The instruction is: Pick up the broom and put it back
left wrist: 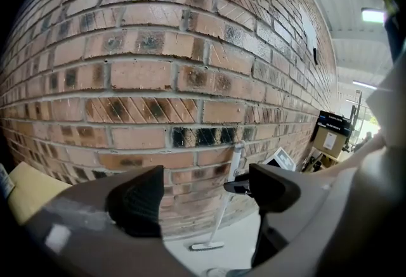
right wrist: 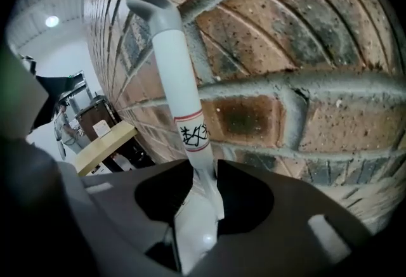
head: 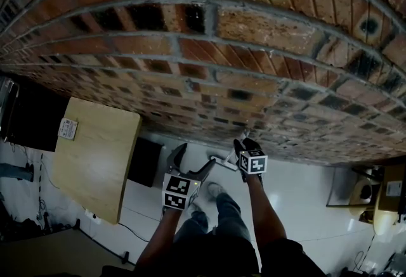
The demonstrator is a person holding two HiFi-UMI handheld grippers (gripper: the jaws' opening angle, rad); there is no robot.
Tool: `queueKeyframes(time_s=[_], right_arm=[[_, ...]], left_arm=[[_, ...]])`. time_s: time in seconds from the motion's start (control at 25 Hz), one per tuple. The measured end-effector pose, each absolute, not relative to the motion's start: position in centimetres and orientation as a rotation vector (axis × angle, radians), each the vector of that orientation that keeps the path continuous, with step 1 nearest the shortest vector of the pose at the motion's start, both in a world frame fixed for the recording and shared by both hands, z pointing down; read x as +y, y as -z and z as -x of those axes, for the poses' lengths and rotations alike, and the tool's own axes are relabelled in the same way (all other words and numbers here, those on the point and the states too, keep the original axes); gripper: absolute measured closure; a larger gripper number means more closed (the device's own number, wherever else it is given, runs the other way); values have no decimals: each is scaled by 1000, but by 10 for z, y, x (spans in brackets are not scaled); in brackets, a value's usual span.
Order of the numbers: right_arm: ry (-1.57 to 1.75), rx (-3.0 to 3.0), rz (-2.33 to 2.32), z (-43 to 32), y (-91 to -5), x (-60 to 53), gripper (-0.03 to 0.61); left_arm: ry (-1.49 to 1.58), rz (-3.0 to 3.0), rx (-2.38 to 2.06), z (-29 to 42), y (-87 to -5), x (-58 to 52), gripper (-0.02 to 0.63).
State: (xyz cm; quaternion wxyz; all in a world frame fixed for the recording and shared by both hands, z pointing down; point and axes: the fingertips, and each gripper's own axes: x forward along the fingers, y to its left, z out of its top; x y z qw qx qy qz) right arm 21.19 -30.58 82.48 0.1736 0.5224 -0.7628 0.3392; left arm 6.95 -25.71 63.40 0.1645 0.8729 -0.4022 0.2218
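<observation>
The white broom [left wrist: 226,203] leans upright against the brick wall [left wrist: 158,79], its head [left wrist: 207,246] on the pale floor. In the right gripper view its handle [right wrist: 181,98], with a red-lined label and a hooked top, runs up between my jaws. My right gripper [right wrist: 203,196] is shut on the handle, both dark pads pressing its sides. The head view shows that gripper [head: 245,146] close to the wall. My left gripper [left wrist: 203,194] hangs a little back and left of the broom, open, with nothing between its fingers; in the head view it [head: 190,163] sits beside the right one.
A light wooden table [head: 95,155] stands left along the wall, a black box [head: 144,161] beside it. Cardboard boxes [left wrist: 330,136] are stacked further along the wall to the right. My legs and a shoe [head: 214,190] are just behind the grippers.
</observation>
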Motion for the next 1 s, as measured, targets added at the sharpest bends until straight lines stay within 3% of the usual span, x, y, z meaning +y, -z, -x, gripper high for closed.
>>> queueKeyframes(time_s=[0.16, 0.56, 1.0], right_arm=[[-975, -2142, -1496, -216, -830, -301, 468], [-964, -2105, -1597, -235, -811, -283, 377], [-617, -2274, -1700, -215, -666, -243, 367]], left_arm=[[-636, -2487, -1154, -69, -633, -257, 187], [-605, -2495, -1176, -66, -624, -258, 187], [-481, -2548, -1256, -39, -570, -249, 187]])
